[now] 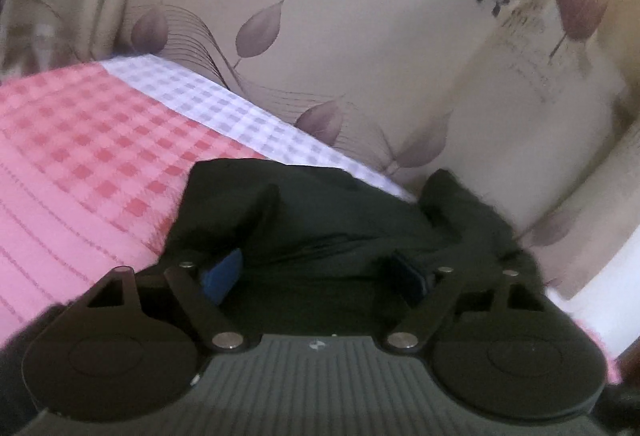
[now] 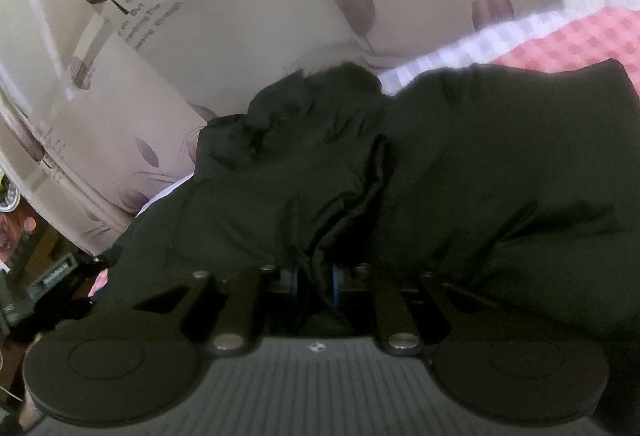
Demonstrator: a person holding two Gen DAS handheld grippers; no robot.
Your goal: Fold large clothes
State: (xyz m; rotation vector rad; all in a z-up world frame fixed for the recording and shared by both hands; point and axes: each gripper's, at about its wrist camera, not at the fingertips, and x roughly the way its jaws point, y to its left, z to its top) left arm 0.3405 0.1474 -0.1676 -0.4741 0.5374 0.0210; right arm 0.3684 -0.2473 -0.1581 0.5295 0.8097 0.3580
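A large black garment (image 1: 320, 220) lies bunched on a pink checked bedsheet (image 1: 80, 155). In the left wrist view my left gripper (image 1: 320, 272) stands open, its blue-padded fingers (image 1: 224, 272) spread wide over the garment's near edge, with cloth lying between them. In the right wrist view the garment (image 2: 480, 175) fills the middle and right. My right gripper (image 2: 316, 280) is shut on a gathered fold of the black cloth, its blue pads (image 2: 335, 282) close together with fabric pinched between.
A beige curtain (image 1: 360, 35) with purple leaves and printed text hangs behind the bed. The sheet has a white checked border (image 1: 240, 115). Dark furniture and clutter (image 2: 40, 268) sit at the lower left of the right wrist view.
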